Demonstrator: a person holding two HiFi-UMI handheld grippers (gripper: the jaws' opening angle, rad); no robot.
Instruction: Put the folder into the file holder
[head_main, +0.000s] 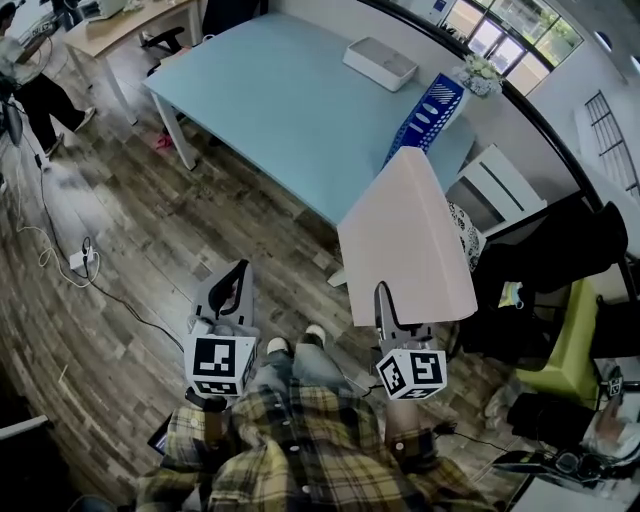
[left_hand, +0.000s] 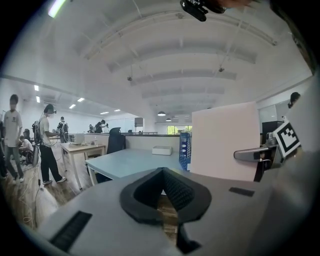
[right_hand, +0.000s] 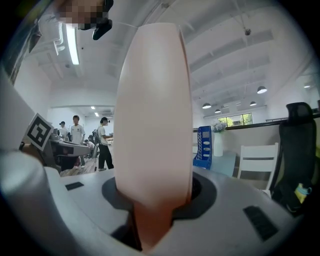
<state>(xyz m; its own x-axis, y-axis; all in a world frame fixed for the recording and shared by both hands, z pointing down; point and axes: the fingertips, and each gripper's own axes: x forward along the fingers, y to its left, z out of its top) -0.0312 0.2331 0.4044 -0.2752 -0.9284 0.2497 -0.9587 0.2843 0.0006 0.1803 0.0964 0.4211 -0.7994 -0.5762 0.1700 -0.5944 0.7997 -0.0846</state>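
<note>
A pale pink folder (head_main: 405, 235) stands upright in front of me, with my right gripper (head_main: 388, 300) shut on its lower edge. In the right gripper view the folder (right_hand: 152, 115) fills the middle, edge-on, pinched between the jaws (right_hand: 152, 200). The blue file holder (head_main: 428, 115) stands on the far right part of the light blue table (head_main: 270, 110), well beyond the folder. It also shows as a small blue file holder (right_hand: 203, 146) in the right gripper view. My left gripper (head_main: 232, 280) hangs over the wooden floor, shut and empty; its jaws (left_hand: 162, 185) meet at the tips.
A white box (head_main: 380, 62) and a vase of flowers (head_main: 480, 75) sit on the table near the file holder. A white chair (head_main: 500, 185) and dark chairs stand at the right. Cables and a power strip (head_main: 80, 260) lie on the floor at the left. People stand far off.
</note>
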